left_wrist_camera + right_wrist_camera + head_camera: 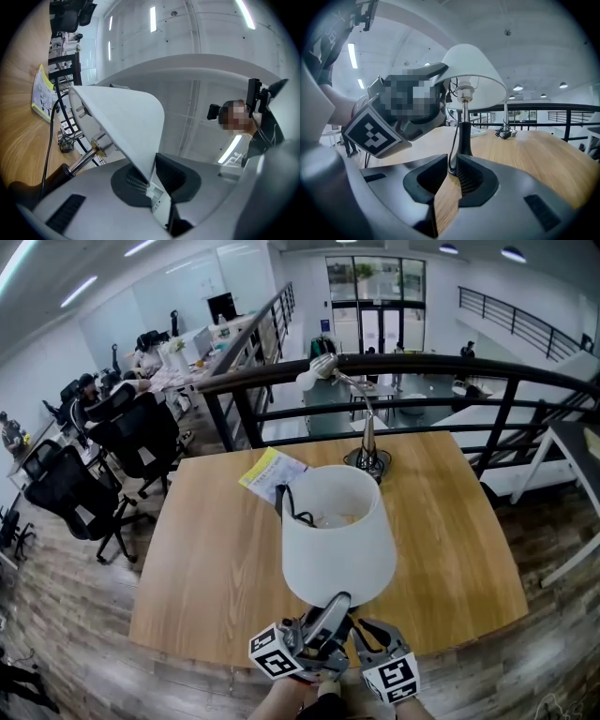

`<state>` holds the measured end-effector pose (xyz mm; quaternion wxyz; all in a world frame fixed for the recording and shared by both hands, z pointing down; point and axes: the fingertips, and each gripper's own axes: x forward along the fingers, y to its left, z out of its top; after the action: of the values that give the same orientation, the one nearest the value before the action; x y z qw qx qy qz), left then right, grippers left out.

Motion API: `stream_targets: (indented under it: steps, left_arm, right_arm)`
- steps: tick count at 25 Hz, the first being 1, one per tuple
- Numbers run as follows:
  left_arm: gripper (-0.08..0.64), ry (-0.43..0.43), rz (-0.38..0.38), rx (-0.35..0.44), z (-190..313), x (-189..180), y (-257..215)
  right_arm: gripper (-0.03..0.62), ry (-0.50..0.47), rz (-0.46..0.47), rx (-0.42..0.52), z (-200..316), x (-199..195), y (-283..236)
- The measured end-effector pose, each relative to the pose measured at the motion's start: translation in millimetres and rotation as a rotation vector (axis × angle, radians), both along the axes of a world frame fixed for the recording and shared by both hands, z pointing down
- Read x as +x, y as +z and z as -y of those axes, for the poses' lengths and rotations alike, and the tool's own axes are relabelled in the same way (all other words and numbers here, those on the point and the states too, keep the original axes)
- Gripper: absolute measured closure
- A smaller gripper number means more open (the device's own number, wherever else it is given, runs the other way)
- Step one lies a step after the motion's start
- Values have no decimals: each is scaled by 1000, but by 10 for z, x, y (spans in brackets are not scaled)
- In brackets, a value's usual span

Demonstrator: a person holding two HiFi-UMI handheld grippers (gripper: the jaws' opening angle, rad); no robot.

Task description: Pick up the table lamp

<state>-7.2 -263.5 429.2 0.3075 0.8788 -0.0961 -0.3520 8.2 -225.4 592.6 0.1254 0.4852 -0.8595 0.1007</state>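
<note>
The table lamp stands in the middle of the wooden table, its white shade widening downward and a black cord running out of its top. My left gripper reaches up from below and is shut on the shade's near rim. In the left gripper view the white shade runs edge-on between the pads, with the lamp's metal stem below it. My right gripper is shut on nothing, low over the table, just short of the lamp's dark base.
A silver gooseneck desk lamp stands at the table's far edge, with a yellow leaflet to its left. A dark railing runs behind the table. Office chairs stand on the left. The table's near edge lies right under my grippers.
</note>
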Motion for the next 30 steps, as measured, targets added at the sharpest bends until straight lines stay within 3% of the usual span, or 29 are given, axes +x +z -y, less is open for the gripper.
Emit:
stream_targets:
  steps: [14,17,30]
  left_arm:
    - [546,20,14,-20,363,-15,-138]
    - [548,37,20,-26,443,-19,-157]
    - [549,67,1,-43,640,-105,-217]
  right_arm:
    - [534,55,4,10,478,41,-201]
    - [463,45,15,-9,593,-29,-205]
    - [422,113,52,-77,1202,-170,-168]
